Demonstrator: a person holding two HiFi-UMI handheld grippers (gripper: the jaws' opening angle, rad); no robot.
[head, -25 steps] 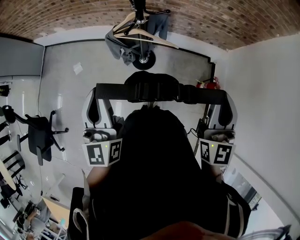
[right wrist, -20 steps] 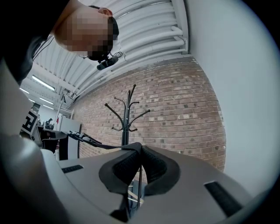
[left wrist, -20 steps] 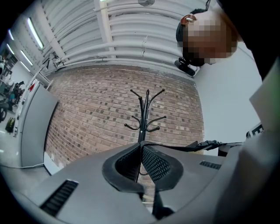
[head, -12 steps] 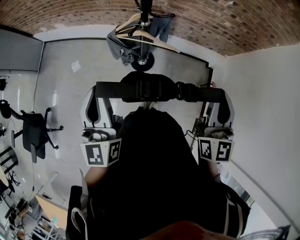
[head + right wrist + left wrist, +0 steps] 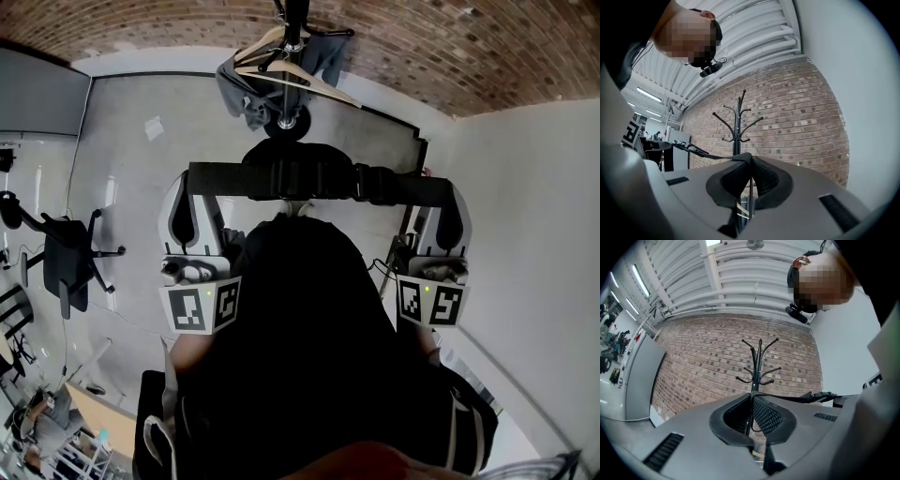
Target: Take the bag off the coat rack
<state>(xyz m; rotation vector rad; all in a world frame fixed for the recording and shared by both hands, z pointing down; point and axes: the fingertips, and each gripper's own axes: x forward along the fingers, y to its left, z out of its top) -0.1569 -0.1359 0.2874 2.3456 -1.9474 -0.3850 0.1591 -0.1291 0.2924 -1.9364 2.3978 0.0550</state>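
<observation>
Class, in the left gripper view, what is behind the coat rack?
A brick wall stands behind the coat rack. The left gripper, shut on the black strap, covers the rack's base, so what lies behind that cannot be seen.

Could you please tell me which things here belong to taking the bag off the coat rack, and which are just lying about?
Job: bag, strap, coat rack, left claw, right claw.
Lying about: hangers, grey garment, office chair.
</observation>
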